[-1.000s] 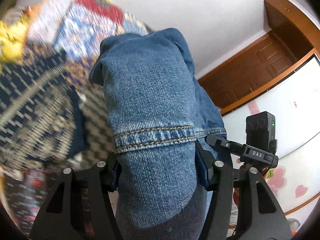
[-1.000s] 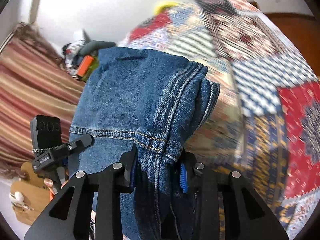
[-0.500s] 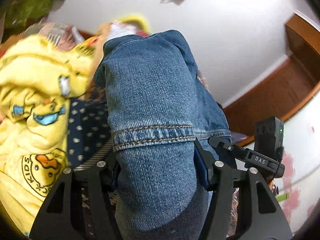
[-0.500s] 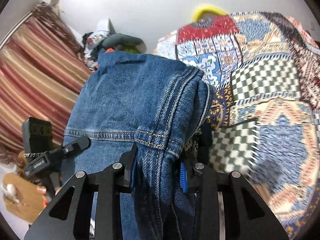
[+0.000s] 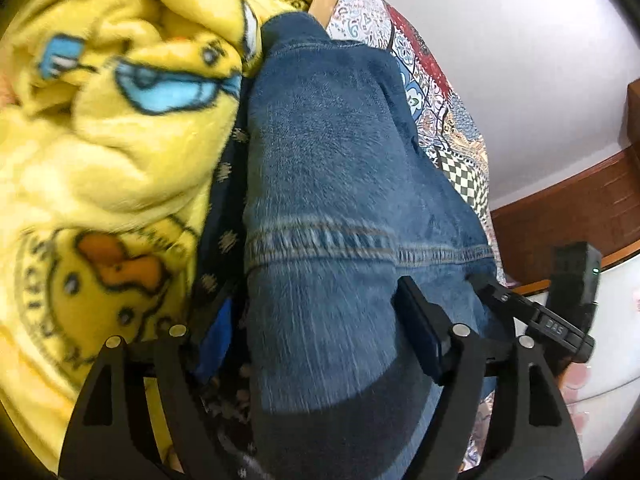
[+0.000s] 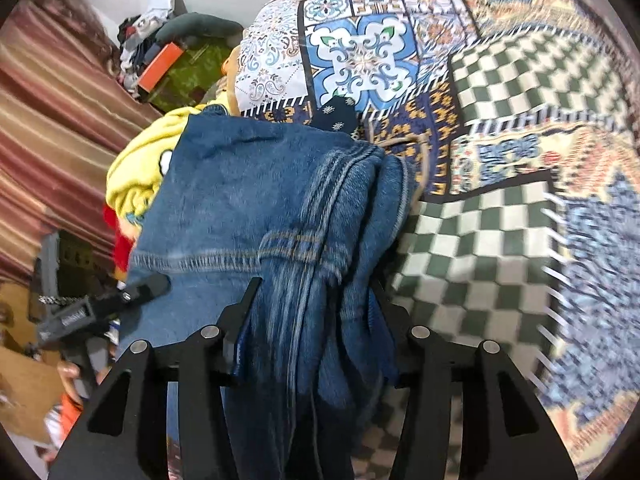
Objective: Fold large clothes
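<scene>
You are lowering the folded denim garment (image 5: 340, 184) onto the patchwork bed (image 6: 500, 240), beside the yellow blanket (image 5: 100, 140); let the fold settle flat before drawing back. Both grippers are pointing steeply downward: the left gripper (image 5: 316, 344) and right gripper (image 6: 308, 320) are opening, fingers parting, with denim lying between them.

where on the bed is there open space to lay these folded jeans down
Open bedspread lies right of the jeans: the green-checked patches and the blue floral square above them on the patchwork cover. It is crowded left of the jeans, where the yellow duck blanket and a dark dotted garment press against them.
</scene>
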`<action>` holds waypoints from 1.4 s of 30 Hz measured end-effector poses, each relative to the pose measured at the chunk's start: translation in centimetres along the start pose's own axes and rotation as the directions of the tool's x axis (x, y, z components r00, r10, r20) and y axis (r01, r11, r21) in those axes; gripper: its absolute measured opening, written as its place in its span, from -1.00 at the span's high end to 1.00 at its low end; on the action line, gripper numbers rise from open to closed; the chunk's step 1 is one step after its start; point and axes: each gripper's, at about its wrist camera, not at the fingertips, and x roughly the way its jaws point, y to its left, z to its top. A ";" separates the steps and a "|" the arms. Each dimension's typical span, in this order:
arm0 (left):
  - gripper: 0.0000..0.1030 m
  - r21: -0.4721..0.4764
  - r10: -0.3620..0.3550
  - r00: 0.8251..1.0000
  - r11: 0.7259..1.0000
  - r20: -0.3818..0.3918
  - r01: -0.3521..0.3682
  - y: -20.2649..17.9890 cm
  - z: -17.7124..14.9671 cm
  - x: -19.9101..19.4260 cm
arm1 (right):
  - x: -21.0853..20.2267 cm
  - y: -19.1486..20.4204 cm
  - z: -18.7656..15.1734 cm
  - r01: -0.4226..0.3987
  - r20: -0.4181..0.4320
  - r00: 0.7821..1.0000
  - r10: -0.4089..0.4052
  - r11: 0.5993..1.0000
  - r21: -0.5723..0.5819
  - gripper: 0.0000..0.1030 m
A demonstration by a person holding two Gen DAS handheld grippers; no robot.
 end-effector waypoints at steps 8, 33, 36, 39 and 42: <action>-0.62 0.127 0.157 0.987 0.979 0.037 -0.160 -3.8 -5.3 -4.6 | -3.7 1.5 -4.3 0.114 0.011 0.993 -0.114 0.991 -0.063 -0.21; -0.62 0.407 -0.021 0.678 0.814 0.734 -0.415 -25.2 -22.9 -32.0 | -32.3 15.8 -16.3 0.096 0.600 0.792 0.112 0.947 -0.305 -0.35; -0.62 0.406 -0.079 0.610 0.812 0.788 -0.419 -26.3 -26.0 -34.0 | -34.2 17.5 -18.9 0.138 0.679 0.723 0.128 0.936 -0.324 -0.35; -0.63 0.388 -0.103 0.552 0.816 0.827 -0.429 -26.8 -28.5 -34.9 | -35.4 18.8 -21.1 0.157 0.734 0.664 0.139 0.935 -0.319 -0.36; -0.66 0.370 -0.096 0.522 0.813 0.847 -0.450 -27.1 -30.0 -34.6 | -35.5 19.5 -22.6 0.167 0.768 0.628 0.130 0.940 -0.296 -0.37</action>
